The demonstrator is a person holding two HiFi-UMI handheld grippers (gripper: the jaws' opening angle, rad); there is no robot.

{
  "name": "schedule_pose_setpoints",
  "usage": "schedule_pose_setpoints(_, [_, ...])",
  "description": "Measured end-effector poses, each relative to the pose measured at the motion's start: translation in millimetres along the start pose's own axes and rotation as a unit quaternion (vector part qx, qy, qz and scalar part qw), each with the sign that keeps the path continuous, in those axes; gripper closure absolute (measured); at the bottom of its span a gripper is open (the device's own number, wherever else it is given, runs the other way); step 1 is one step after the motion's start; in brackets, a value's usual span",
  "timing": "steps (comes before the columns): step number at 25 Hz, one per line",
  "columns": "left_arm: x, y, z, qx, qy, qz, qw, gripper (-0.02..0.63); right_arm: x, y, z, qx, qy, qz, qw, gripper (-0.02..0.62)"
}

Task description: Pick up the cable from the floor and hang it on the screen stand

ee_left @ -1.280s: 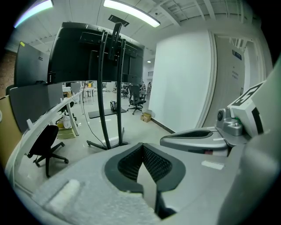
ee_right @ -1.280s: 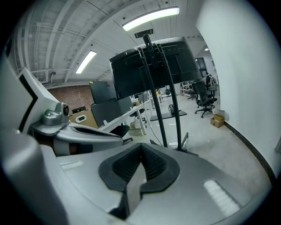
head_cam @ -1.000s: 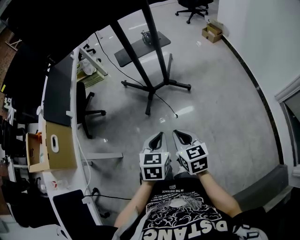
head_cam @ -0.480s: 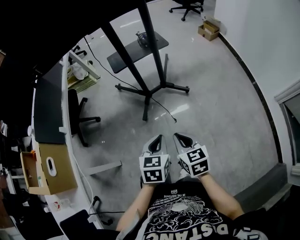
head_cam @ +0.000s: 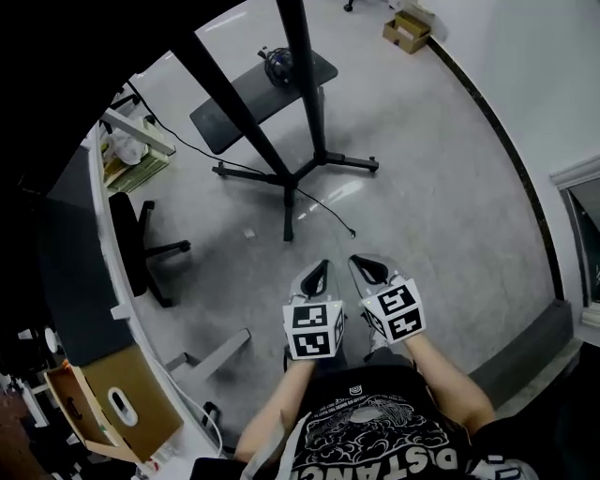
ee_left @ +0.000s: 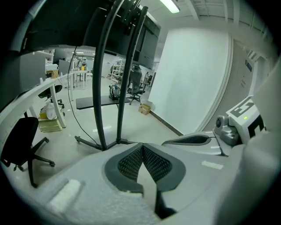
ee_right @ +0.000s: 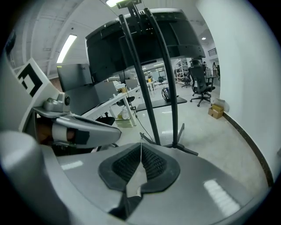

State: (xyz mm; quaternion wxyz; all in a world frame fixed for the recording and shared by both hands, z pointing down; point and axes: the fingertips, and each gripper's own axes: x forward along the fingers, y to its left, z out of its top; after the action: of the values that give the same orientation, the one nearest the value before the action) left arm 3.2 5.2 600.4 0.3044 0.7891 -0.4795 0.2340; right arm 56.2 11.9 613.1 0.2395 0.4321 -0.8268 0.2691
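The screen stand (head_cam: 290, 174) rises on black poles from a star-shaped base on the grey floor ahead of me. A thin black cable (head_cam: 330, 211) runs from that base across the floor, and its loose end lies just beyond my grippers. My left gripper (head_cam: 318, 273) and right gripper (head_cam: 367, 268) hang side by side above the floor, both shut and holding nothing. In the left gripper view the left gripper (ee_left: 142, 147) has its pads pressed together, with the stand (ee_left: 102, 110) ahead. The right gripper (ee_right: 141, 147) likewise shows closed pads and faces the stand (ee_right: 151, 110).
A low black platform (head_cam: 234, 103) with a dark bundle (head_cam: 277, 66) on it lies behind the stand. At my left are a black office chair (head_cam: 131, 246), a white desk edge (head_cam: 117, 309) and a cardboard box (head_cam: 127, 412). Another box (head_cam: 405, 26) sits by the right wall.
The view has moved forward: the stand base and the cable end now lie closer to my grippers. Both grippers stay shut, side by side.
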Motion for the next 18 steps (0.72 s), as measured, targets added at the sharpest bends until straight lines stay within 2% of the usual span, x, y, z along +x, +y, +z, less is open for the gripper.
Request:
schedule_pose_setpoints(4, [37, 26, 0, -0.009, 0.02, -0.027, 0.9994, 0.607, 42, -18, 0, -0.004, 0.024, -0.02, 1.0, 0.578])
schedule_pose_setpoints(8, [72, 46, -14, 0.002, 0.047, -0.059, 0.9972, 0.607, 85, -26, -34, 0.003, 0.064, -0.032, 0.997, 0.572])
schedule_pose_setpoints(13, [126, 73, -37, 0.022, 0.058, -0.074, 0.9953, 0.606, 146, -50, -74, 0.001, 0.089, -0.034, 0.995, 0.568])
schedule_pose_setpoints(18, [168, 89, -72, 0.017, 0.066, -0.093, 0.9933, 0.606, 194, -82, -118, 0.01, 0.11, -0.046, 0.993, 0.561])
